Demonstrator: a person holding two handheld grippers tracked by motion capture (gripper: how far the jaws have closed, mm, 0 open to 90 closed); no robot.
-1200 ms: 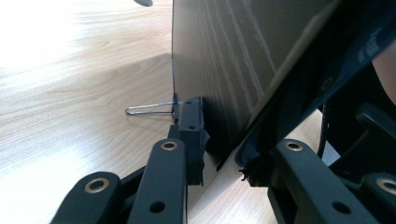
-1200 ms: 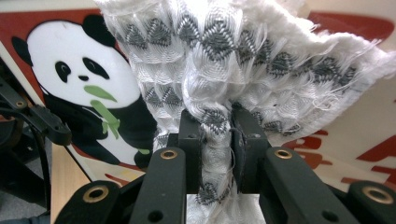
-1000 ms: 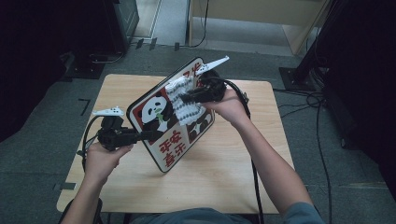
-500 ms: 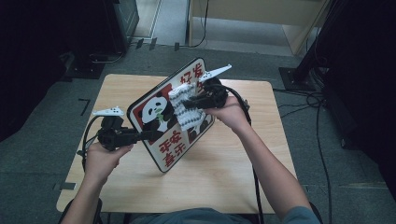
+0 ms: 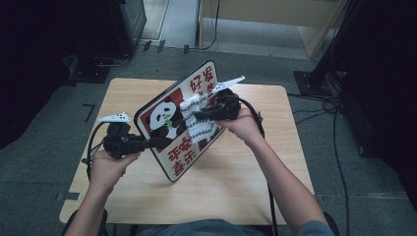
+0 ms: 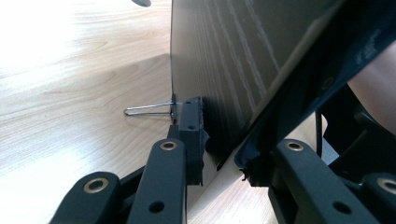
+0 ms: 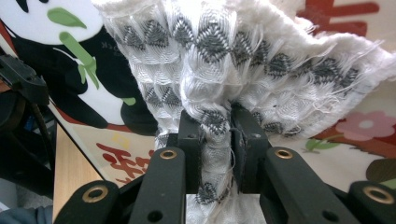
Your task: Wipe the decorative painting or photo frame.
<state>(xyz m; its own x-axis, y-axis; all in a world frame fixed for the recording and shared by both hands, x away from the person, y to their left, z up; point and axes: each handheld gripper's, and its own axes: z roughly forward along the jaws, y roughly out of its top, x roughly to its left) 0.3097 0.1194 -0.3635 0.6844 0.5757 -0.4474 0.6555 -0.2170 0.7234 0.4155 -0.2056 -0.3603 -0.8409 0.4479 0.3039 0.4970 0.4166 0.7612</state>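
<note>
Resting cloth between right tongs.

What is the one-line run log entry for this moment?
left gripper: shut on panda board edge | right gripper: shut on white cloth | cloth against board face | board tilted on table

There is one panda board, standing tilted between the two grippers, its edge clamped in the left gripper. One white patterned cloth is pinched in the right gripper, against the board's face. One wire loop juts just beside the left gripper's jaw. One wooden table lies beneath both.
</note>
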